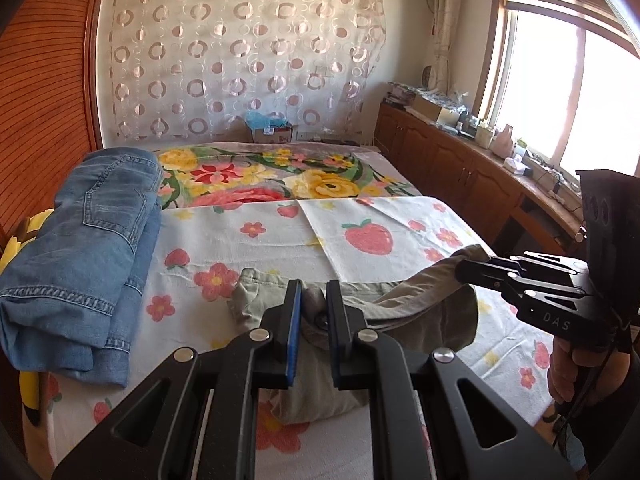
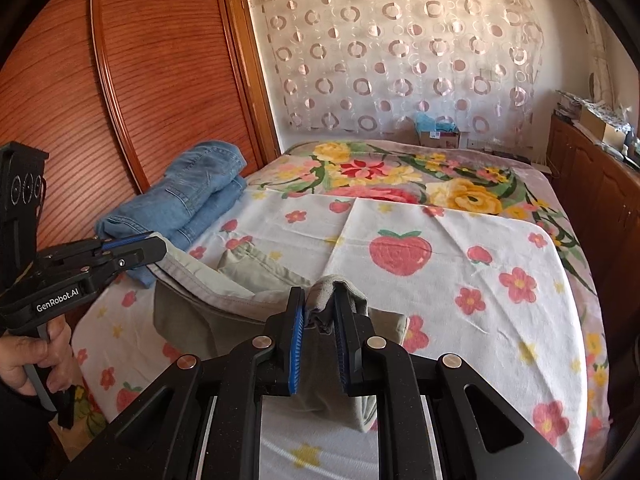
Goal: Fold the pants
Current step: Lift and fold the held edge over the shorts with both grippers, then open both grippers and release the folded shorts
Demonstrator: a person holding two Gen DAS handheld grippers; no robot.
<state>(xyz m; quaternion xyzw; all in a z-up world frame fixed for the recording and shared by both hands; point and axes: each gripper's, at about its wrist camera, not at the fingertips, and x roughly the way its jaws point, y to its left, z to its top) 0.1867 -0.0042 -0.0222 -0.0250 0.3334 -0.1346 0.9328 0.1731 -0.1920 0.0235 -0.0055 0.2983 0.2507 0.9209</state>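
Pinching one edge of the khaki pants (image 1: 320, 392) at frame centre, left gripper (image 1: 314, 312) and right gripper (image 2: 320, 320) hold it taut between them, away from folded jeans (image 1: 80, 264) at left.

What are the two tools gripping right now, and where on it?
Both grip the khaki pants: left tool and right tool each pinch a bunched edge, cloth stretched between them.

The pants (image 1: 420, 300) are a pale grey-green. The jeans (image 1: 92, 248) are blue with light stitching. The sheet (image 1: 256, 256) is white with pink strawberries, red flowers and small yellow stars. The blanket (image 1: 280, 176) is grey with big yellow, red and pink flowers and green leaves. The curtain (image 1: 240, 52) is see-through with pink rings. The cupboard (image 2: 160, 80) is red-brown wood with thin stripes.
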